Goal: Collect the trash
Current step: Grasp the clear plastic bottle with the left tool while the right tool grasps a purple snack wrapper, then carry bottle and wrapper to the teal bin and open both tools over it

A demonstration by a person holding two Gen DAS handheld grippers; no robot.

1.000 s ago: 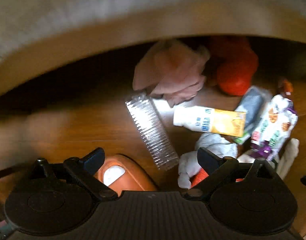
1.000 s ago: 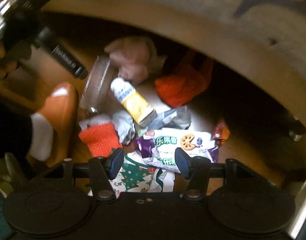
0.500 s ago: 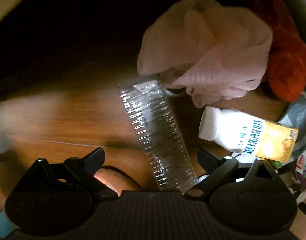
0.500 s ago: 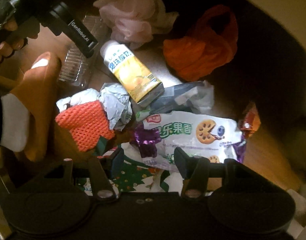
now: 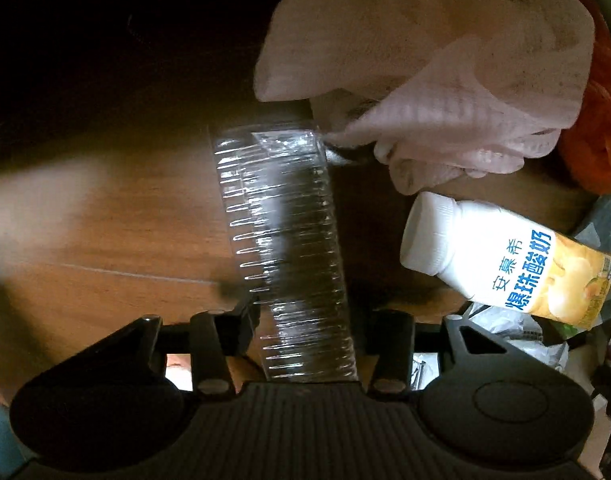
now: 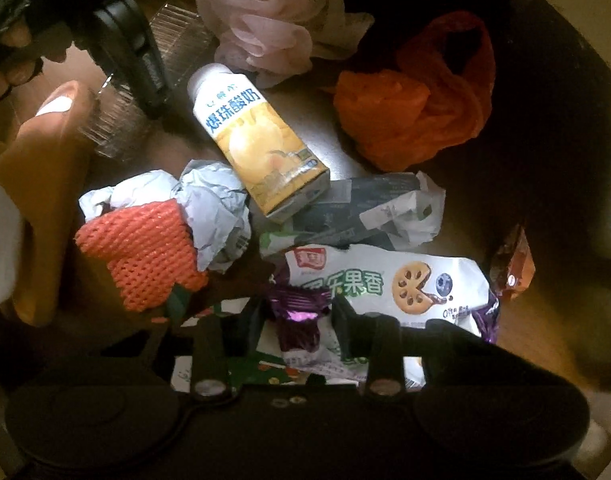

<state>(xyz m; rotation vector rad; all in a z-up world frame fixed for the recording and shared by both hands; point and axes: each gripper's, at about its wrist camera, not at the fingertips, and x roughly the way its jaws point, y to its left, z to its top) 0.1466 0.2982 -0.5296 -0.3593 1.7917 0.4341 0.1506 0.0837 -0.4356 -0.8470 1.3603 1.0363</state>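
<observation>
A clear ribbed plastic bottle [image 5: 281,220] lies on the wooden floor, its lower end between the fingers of my left gripper [image 5: 311,320]. The jaws are closing; the left pad sits at the bottle's side and a thin dark gap shows at the right pad. In the right wrist view a hand holds that gripper [image 6: 133,52] over the bottle [image 6: 181,36]. My right gripper [image 6: 297,320] points down into the litter, its jaws closing around a crumpled purple wrapper [image 6: 295,336] beside a white snack bag [image 6: 385,284]. No firm pinch shows.
A yellow-and-white yoghurt bottle [image 6: 261,136], a pale pink mesh net [image 5: 425,80], an orange plastic bag [image 6: 417,108], an orange foam net [image 6: 141,256] and crumpled paper [image 6: 217,208] lie around. A foot in an orange slipper [image 6: 45,184] stands at the left. Dark shadow lies beyond.
Both grippers have sunk close to the floor. Their wide jaws have narrowed, the left around the clear bottle, the right around the purple wrapper.
</observation>
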